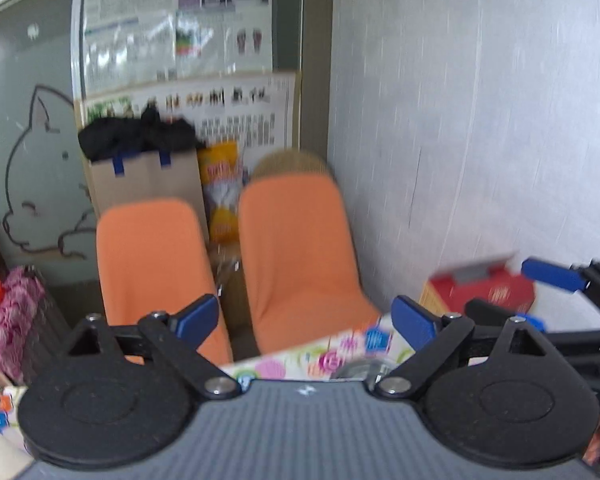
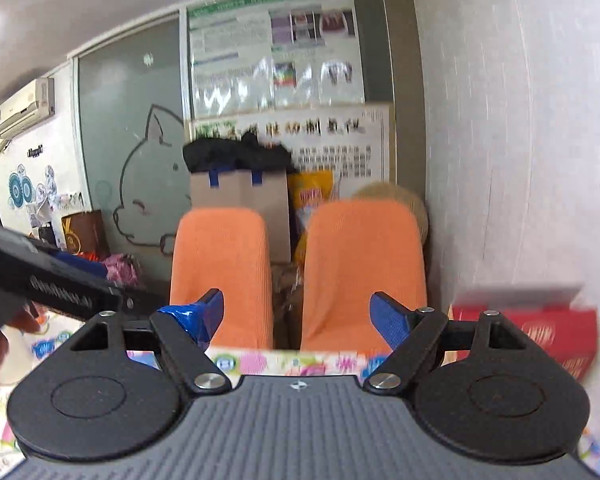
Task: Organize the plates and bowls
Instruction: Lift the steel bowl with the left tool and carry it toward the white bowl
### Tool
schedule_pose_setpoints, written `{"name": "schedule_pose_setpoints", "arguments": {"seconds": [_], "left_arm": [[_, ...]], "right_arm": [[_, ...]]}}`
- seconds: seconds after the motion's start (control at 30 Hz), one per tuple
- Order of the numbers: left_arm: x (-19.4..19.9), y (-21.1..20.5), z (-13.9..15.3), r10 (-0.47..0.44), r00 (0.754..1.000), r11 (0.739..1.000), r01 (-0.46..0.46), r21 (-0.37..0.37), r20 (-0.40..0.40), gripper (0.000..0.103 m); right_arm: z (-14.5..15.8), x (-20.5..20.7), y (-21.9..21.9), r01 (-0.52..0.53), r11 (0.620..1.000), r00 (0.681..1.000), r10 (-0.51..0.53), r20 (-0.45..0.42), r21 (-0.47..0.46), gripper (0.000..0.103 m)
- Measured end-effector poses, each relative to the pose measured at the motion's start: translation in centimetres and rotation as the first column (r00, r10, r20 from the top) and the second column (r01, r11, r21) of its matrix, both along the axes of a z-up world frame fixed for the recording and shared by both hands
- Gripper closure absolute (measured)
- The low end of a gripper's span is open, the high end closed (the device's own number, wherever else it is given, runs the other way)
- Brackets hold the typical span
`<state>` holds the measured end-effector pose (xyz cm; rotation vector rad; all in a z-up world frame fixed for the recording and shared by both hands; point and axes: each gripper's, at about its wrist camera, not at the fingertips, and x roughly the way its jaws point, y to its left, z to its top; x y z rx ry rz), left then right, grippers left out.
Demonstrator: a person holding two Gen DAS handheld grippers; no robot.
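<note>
Left hand-held gripper: your left hand-held gripper (image 1: 306, 322) hangs raised over the counter's far edge, blue pads wide apart, nothing between them.
Right hand-held gripper: your right hand-held gripper (image 2: 296, 316) is up too, pads apart and bare; blue tape wraps its left finger (image 2: 188, 318).
Counter: only a strip of the flowered cloth on the counter (image 2: 284, 362) shows below your fingers.
Plates and bowls: you have none clearly in sight; a blurred grey round edge (image 1: 362, 370) sits on the cloth in the left view, too smeared to name.
Red box: a red box (image 2: 540, 334) stands on the counter at the right, by the white wall (image 1: 480, 120).
Backdrop: two orange chairs (image 1: 300, 256) face you beyond the counter, with a brown paper bag (image 2: 240, 194) and posters (image 1: 176, 20) behind them.
Sharpness: both views are motion-blurred.
</note>
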<state>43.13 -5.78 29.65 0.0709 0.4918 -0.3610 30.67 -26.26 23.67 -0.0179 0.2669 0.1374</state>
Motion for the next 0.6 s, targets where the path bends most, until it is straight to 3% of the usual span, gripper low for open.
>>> {"name": "schedule_pose_setpoints", "arguments": {"seconds": [0.1, 0.17, 0.23, 0.33, 0.43, 0.5, 0.6], "left_arm": [[-0.7, 0.4, 2.2, -0.028, 0.999, 0.998, 0.031, -0.057, 0.046, 0.009], [-0.7, 0.5, 1.0, -0.067, 0.997, 0.994, 0.071, -0.082, 0.043, 0.009], [0.0, 0.1, -1.7, -0.096, 0.995, 0.992, 0.097, -0.077, 0.015, 0.009], [2.6, -1.5, -7.9, -0.126, 0.987, 0.992, 0.124, -0.026, -0.095, 0.009], [5.8, -3.6, -14.2, -0.119, 0.976, 0.988, 0.134, 0.072, -0.184, 0.009], [8.0, -4.7, -17.7, -0.118, 0.963, 0.982, 0.149, 0.116, -0.243, 0.009], [11.6, -5.8, -22.0, -0.126, 0.930, 0.978, 0.174, 0.113, -0.346, 0.009]], "right_arm": [[3.7, 0.6, 0.4, 0.016, 0.999, 0.999, -0.015, 0.033, -0.028, 0.036], [4.5, 1.2, 0.2, 0.016, 0.999, 1.000, -0.015, 0.024, -0.038, 0.036], [3.5, 1.5, -0.3, 0.013, 0.998, 1.000, -0.012, 0.016, -0.056, 0.036], [-0.9, 1.9, -1.3, 0.036, 0.996, 0.999, -0.038, -0.028, -0.077, 0.036], [-6.8, 3.4, -2.9, 0.046, 0.998, 0.986, -0.052, -0.157, -0.045, 0.036], [-10.7, 5.0, -3.8, 0.062, 0.998, 0.963, -0.068, -0.260, -0.032, 0.036], [-14.9, 7.4, -4.4, 0.073, 0.997, 0.924, -0.077, -0.375, -0.025, 0.036]]}}
